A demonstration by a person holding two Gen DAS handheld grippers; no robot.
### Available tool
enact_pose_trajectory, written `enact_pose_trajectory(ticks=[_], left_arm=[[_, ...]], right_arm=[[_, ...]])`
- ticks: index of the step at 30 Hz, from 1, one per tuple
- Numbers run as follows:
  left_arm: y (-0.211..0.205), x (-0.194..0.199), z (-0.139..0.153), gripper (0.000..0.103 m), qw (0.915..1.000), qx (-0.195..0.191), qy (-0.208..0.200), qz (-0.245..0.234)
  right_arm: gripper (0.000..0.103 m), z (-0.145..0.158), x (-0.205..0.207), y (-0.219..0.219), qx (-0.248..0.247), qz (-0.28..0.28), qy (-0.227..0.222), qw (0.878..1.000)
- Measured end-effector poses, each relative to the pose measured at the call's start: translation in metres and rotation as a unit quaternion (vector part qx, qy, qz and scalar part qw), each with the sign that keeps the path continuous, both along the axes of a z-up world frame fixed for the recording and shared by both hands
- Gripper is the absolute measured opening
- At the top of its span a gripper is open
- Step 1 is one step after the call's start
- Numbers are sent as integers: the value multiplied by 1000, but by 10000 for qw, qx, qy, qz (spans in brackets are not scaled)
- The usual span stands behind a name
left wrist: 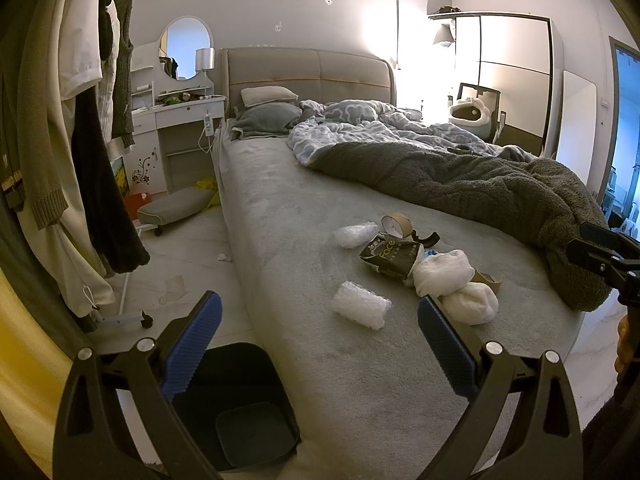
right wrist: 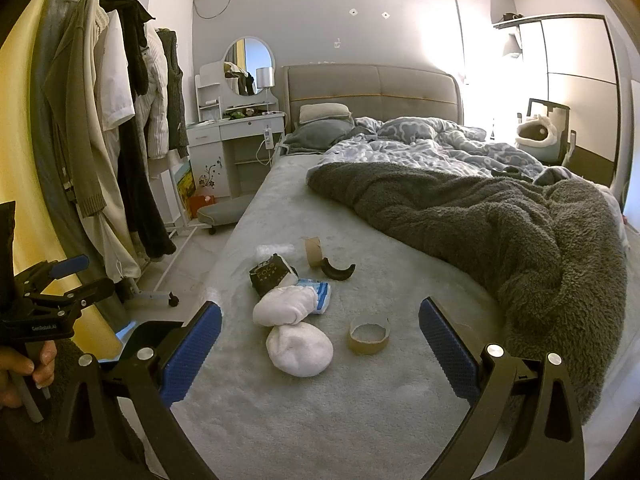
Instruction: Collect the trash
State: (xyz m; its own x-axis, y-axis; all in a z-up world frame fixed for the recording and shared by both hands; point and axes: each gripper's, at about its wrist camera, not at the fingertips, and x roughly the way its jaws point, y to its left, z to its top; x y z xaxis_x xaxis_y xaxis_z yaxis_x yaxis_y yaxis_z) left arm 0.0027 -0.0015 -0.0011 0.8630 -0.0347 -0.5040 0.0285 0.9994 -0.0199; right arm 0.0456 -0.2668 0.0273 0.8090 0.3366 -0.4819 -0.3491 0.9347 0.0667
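White bubble wrap [left wrist: 361,305] lies low centre of your left wrist view on the grey bed [left wrist: 280,208], a second clump [left wrist: 355,235] above it. Just right of them sit the black wrapper [left wrist: 387,255], white wads [left wrist: 444,272], a cardboard tape core [left wrist: 396,224] and a black curved scrap [left wrist: 426,239]. Another tape core [right wrist: 369,334] sits centre of your right wrist view. Black bin [left wrist: 240,404] stands bottom centre, against the bed edge. Your left gripper [left wrist: 319,332] is spread wide, holding nothing; your right gripper [right wrist: 320,334] likewise gapes, nothing in it. Dark blanket [right wrist: 500,216] fills the right side; clothes rack [right wrist: 120,120] at left.
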Motion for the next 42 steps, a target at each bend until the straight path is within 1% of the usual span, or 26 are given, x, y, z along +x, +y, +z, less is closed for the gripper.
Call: enact_pose_trajectory(ticks=[19, 22, 28, 33, 37, 39, 42], left_arm=[[-4, -2, 1, 100, 9999, -18, 45, -111], [-3, -2, 2, 100, 9999, -66, 62, -139], [-8, -4, 5, 100, 9997, 18, 29, -228], [-6, -3, 5, 100, 9996, -125, 115, -219], [-11, -1, 6, 100, 9997, 3, 181, -159], [-11, -1, 7, 100, 9995, -57, 202, -250], [-8, 2, 10, 100, 9983, -282, 342, -383]], right_arm=[[100, 0, 1, -1, -7, -3, 18, 10000], [100, 1, 1, -2, -15, 0, 18, 10000], [100, -2, 1, -2, -13, -20, 24, 10000], [100, -3, 1, -3, -21, -16, 26, 10000], [100, -3, 1, -3, -31, -20, 42, 10000], [100, -6, 0, -5, -51, -18, 47, 10000], [100, -8, -2, -7, -123, -9, 34, 9999]])
